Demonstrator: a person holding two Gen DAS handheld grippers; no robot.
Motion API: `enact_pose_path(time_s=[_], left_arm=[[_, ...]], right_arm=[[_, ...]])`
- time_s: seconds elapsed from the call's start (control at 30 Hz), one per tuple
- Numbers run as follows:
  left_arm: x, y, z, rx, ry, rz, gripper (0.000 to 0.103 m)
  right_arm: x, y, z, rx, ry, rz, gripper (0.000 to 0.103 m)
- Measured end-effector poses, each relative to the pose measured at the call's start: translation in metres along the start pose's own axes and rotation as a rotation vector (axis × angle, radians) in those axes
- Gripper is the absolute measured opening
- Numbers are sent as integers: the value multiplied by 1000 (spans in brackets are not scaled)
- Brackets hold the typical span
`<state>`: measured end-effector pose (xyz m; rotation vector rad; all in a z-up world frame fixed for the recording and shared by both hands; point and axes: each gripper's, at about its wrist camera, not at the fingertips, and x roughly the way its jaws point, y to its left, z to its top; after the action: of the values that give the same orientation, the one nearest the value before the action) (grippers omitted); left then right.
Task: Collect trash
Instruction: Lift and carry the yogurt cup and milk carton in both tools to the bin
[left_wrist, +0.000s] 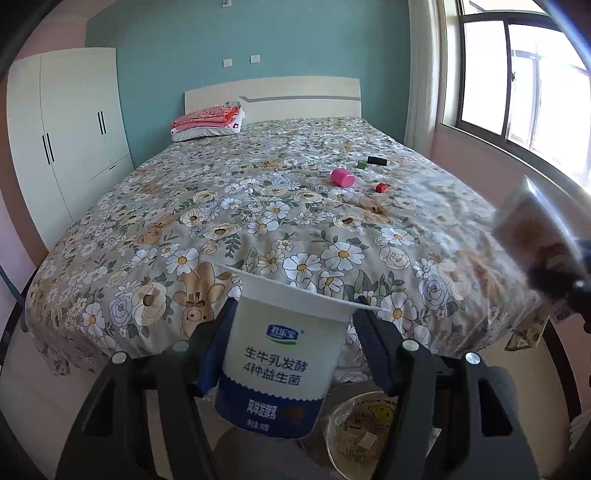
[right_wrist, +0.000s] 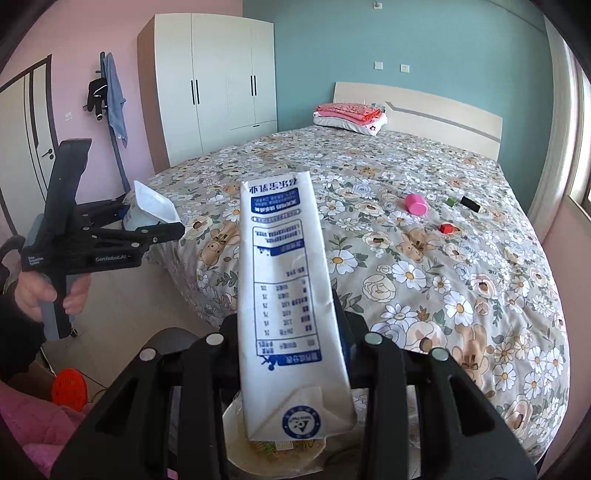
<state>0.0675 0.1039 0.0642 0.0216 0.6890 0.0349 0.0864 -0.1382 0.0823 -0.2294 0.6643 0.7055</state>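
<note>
A white-and-blue yogurt cup (left_wrist: 280, 354) is clamped between the left gripper (left_wrist: 291, 347) fingers, above a paper bowl (left_wrist: 360, 430), before the floral bed (left_wrist: 258, 206).

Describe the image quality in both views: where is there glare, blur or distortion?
Left wrist view: the window is overexposed to white; the carton in the right gripper at the right edge is motion-blurred; the yogurt cup is sharp. Right wrist view: even daylight, the milk carton print is readable; fisheye bends the bed edge and wardrobe, with dark corners.
</note>
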Motion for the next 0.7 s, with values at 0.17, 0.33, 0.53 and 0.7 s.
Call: enact_pose_path(time_s=[0.17,0.33,0.53,0.7], left_arm=[[22,-15,-33,27,88,-49,65],[41,-32,-61,66,158,-81,65],[65,-45,-86,91,259,-122,65],[82,-56,-102,117,314,-133,65]], right_arm=[[19,-4,-31,38,68,9,36],[38,-6,-60,60,124,12,36],[62,-1,-89,54,197,-10,36],[84,2,-110,50,270,2,36]])
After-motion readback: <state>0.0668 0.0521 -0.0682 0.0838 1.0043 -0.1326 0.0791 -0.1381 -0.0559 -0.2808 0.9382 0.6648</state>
